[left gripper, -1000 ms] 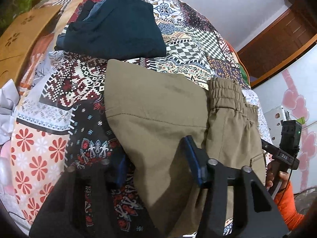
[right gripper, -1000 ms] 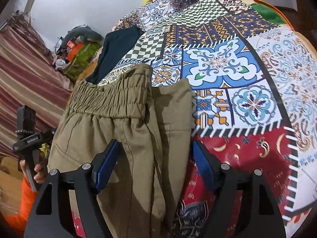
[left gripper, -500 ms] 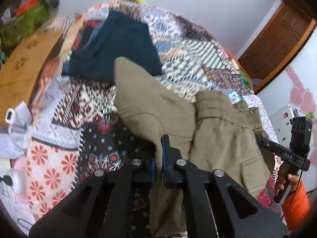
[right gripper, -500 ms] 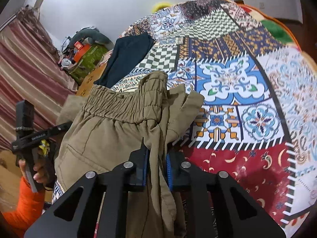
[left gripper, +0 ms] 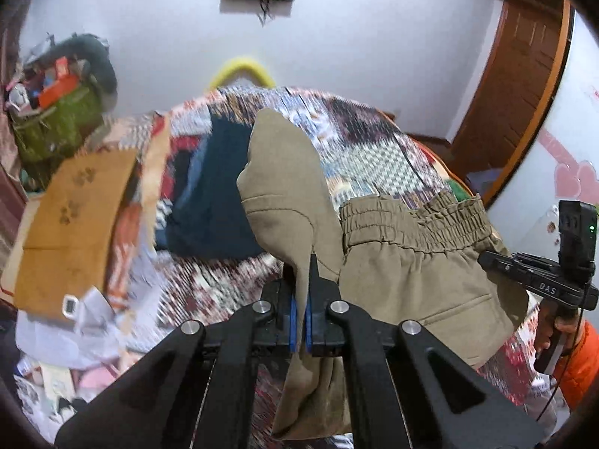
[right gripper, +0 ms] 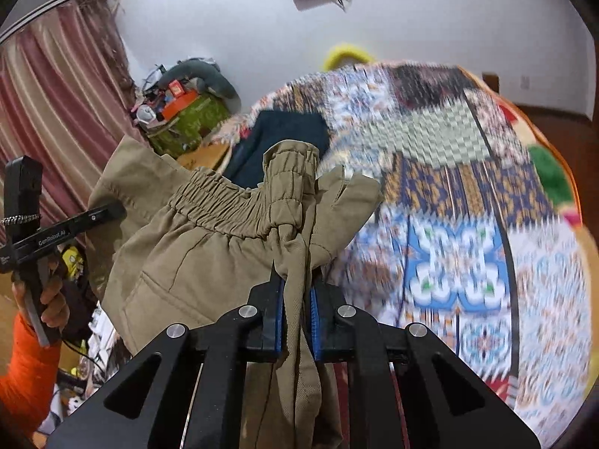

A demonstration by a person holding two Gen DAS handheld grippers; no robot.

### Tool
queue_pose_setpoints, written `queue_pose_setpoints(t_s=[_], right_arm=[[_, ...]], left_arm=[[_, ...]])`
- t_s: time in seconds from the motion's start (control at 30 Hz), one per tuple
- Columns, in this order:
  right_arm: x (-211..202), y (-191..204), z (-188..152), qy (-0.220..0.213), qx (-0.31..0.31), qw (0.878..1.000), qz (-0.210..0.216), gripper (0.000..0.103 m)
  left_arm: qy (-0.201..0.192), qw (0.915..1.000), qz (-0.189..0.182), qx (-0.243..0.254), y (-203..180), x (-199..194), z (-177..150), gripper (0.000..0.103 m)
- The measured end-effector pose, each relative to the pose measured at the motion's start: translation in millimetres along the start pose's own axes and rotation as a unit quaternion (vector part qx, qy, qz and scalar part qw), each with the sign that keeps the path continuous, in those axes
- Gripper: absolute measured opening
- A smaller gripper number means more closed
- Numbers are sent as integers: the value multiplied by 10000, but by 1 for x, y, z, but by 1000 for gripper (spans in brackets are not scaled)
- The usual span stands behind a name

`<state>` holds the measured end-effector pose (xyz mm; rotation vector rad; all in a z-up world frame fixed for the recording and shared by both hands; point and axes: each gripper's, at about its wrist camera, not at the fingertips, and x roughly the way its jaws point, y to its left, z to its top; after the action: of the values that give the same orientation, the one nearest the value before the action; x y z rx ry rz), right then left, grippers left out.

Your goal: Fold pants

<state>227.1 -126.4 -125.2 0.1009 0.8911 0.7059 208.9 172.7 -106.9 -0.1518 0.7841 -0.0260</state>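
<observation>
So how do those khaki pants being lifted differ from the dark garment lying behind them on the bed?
The khaki pants are tan, and the dark garment is navy or near black. The pants hang bunched and raised, pinched in the left gripper and the right gripper; the dark garment lies flat, touched by neither. The pants show a gathered elastic waistband and a pocket; the dark garment shows no such detail. Both are clothing over the patterned bedspread.

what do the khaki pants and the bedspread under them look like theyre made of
The khaki pants look like woven cotton twill, matte, though a blend is possible: faint diagonal weave, stitched seams, a gathered elastic waistband, soft creases where the right tool pinches them. The bedspread looks like a printed, soft fabric with a flat patchwork pattern; motion blur hides its weave, so the fibre cannot be told.
</observation>
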Motion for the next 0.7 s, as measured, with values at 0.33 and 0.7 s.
queue_pose_setpoints(t_s=[0.33, 0.7], right_arm=[[44, 27, 74, -398, -348, 9986, -33, 10], [144, 30, 124, -237, -508, 9984, -57, 10]], left_arm=[[-251, 9986, 382, -269, 57, 28, 58, 3], [-67, 9950, 837, -532, 119, 111, 85, 3]])
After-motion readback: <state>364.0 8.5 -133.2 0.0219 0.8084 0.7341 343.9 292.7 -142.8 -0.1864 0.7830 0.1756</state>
